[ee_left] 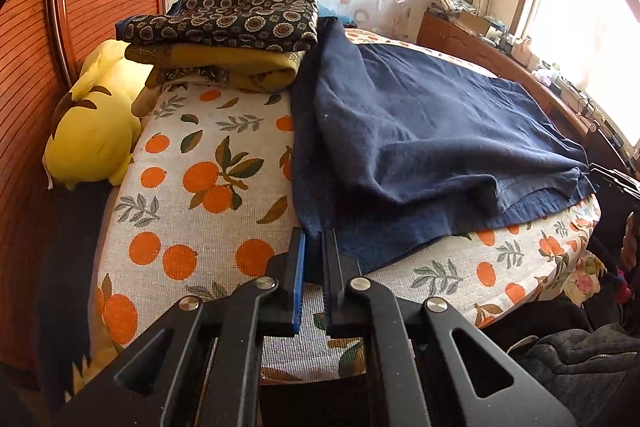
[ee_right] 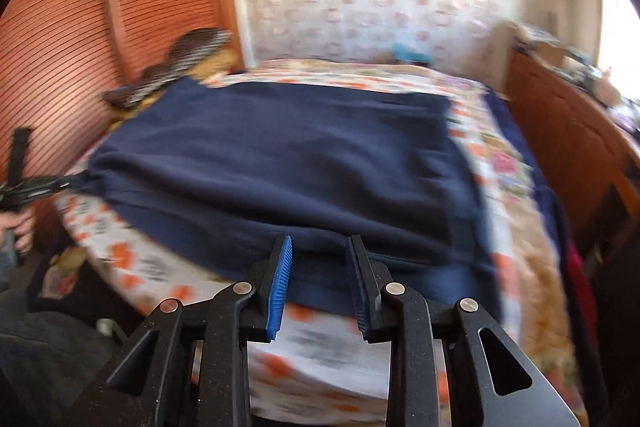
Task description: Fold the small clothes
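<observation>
A navy garment (ee_left: pixel 420 131) lies spread across the bed, its near edge rumpled. In the left wrist view my left gripper (ee_left: pixel 315 233) is shut on the garment's near left corner, and the cloth runs up from between the pads. The right wrist view is blurred by motion. There the same navy garment (ee_right: pixel 280 155) fills the middle, and my right gripper (ee_right: pixel 320 239) stands open at its near hem, with the cloth between the fingers but not pressed. At the left edge of that view the left gripper (ee_right: pixel 78 181) pinches the garment's corner.
The bed sheet (ee_left: pixel 200 187) is white with an orange-fruit print. A stack of folded clothes (ee_left: pixel 228 27) and a yellow plush toy (ee_left: pixel 96 131) sit at the back left. A wooden sideboard (ee_left: pixel 500 55) with clutter stands along the right. A hand (ee_right: pixel 18 231) shows at the left.
</observation>
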`<state>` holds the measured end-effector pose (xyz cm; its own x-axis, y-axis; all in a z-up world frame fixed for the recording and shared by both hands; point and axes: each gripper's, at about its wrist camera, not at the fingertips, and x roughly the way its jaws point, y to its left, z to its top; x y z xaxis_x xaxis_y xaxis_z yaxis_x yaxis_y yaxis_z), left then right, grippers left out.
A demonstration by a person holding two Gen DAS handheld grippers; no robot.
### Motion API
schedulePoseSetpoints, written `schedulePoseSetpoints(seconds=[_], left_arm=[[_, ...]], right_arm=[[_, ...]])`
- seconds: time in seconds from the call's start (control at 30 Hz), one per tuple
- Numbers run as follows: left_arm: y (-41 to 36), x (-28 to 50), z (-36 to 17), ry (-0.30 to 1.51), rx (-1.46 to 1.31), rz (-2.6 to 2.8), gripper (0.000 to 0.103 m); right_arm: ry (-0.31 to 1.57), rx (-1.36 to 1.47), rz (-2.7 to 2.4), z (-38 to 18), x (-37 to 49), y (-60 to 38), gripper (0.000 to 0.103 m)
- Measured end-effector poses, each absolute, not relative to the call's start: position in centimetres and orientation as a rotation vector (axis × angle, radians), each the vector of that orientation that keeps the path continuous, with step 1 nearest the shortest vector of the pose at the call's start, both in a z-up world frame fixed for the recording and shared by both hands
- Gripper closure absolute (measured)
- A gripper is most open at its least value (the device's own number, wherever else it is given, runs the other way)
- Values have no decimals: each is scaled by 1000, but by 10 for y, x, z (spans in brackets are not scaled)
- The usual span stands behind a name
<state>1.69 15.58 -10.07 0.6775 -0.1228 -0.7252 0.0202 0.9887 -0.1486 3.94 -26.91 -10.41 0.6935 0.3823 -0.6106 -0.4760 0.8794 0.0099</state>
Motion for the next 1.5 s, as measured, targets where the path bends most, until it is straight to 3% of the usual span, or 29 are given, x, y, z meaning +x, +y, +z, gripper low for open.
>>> schedulePoseSetpoints(seconds=[0.23,0.57,0.63,0.73,1.4,1.5], left_arm=[[156,16,-101,815,-137,-84,95],[156,15,-101,809,-140,-88,95],[156,15,-101,809,-138,-90,95],[157,15,-101,807,-141,-92,95],[156,14,-102,801,-140,-97,95],[156,14,-101,800,-139,-98,95]], right_arm=[[671,-260,653,-120,50,-191,74],[695,-411,592,-140,77,-162,75],[697,-422,613,-141,76,-159,94],[714,-432,640,-142,71,-156,102],[659,-413,659,-121,49,-176,103],[661,-430,629,-126,56,-172,93]])
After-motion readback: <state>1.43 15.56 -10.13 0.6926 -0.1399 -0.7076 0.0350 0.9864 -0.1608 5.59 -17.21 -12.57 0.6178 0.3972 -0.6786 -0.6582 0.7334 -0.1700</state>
